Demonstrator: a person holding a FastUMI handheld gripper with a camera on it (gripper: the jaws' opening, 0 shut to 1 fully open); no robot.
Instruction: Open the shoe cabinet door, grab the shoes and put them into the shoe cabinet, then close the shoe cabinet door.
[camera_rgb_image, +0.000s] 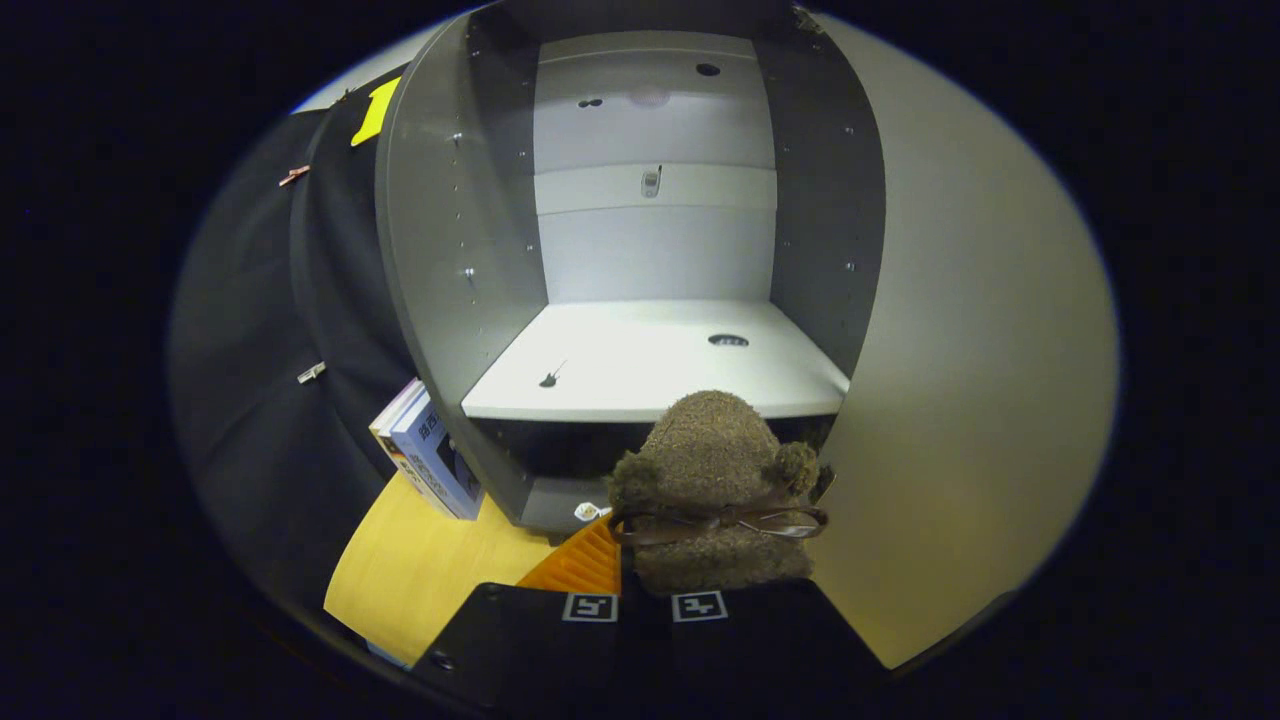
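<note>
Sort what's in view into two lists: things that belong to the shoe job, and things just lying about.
Job:
- fuzzy brown shoe with a ribbon bow, held between the tongs
- shoe cabinet, open, white shelf bare just beyond the shoe
- cabinet door, swung open beside the shoe

Lying about:
- books leaning beside the cabinet
- yellow floor mat

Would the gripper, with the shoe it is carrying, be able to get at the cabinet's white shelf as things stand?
Probably yes. The door stands swung open, the white shelf is bare just beyond the fuzzy brown shoe that the gripper is shut on, and nothing lies between them.
</note>
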